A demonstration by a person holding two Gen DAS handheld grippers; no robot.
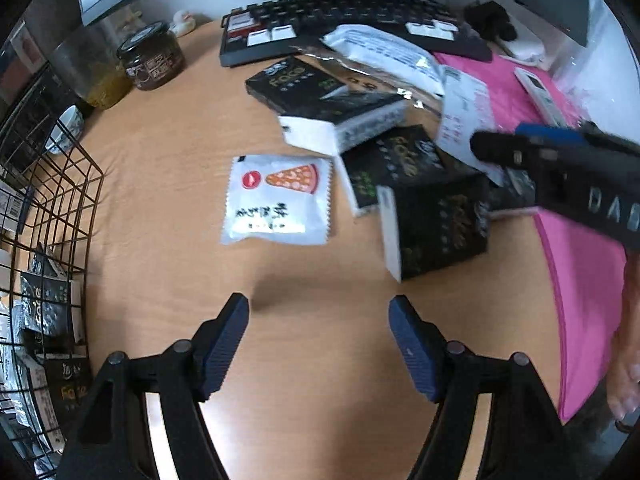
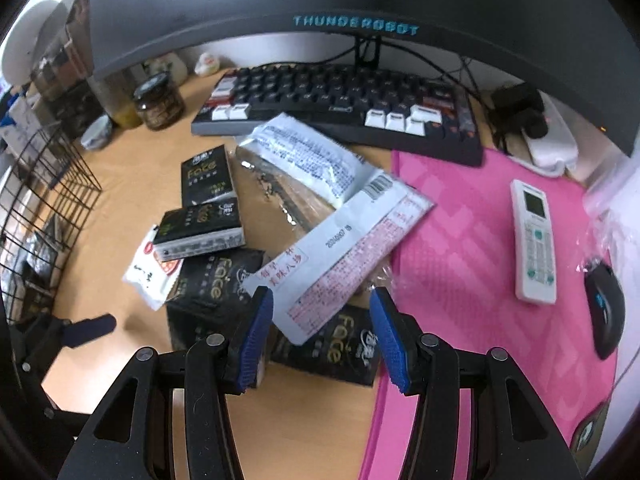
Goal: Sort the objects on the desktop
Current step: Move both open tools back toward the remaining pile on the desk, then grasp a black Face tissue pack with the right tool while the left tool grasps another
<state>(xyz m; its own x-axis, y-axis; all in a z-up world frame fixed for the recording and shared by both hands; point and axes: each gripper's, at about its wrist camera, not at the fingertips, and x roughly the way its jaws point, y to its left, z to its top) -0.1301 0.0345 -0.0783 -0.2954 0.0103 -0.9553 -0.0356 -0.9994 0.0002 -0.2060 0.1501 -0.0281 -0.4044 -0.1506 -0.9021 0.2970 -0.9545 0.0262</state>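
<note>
My left gripper [image 1: 319, 312] hangs open over bare wood, nothing between its fingers. Just beyond it lies a white snack packet with a pizza picture [image 1: 276, 198]. To its right are three black "Face" tissue packs [image 1: 440, 228], [image 1: 396, 160], [image 1: 320, 96]. My right gripper [image 2: 322, 300] is open above the same pile. Seen between its fingers are a white plastic packet with red print [image 2: 344, 256] and a black tissue pack [image 2: 332, 348] under it; the pads touch neither. A finger of the right gripper [image 1: 492, 148] shows at the left view's right edge.
A black wire basket [image 1: 60, 208] at the left holds more tissue packs. Behind the pile are a keyboard [image 2: 340, 104], a monitor [image 2: 356, 4] and a dark jar [image 1: 152, 58]. A pink mat [image 2: 472, 216] on the right carries a white remote [image 2: 534, 240] and a mouse [image 2: 606, 312].
</note>
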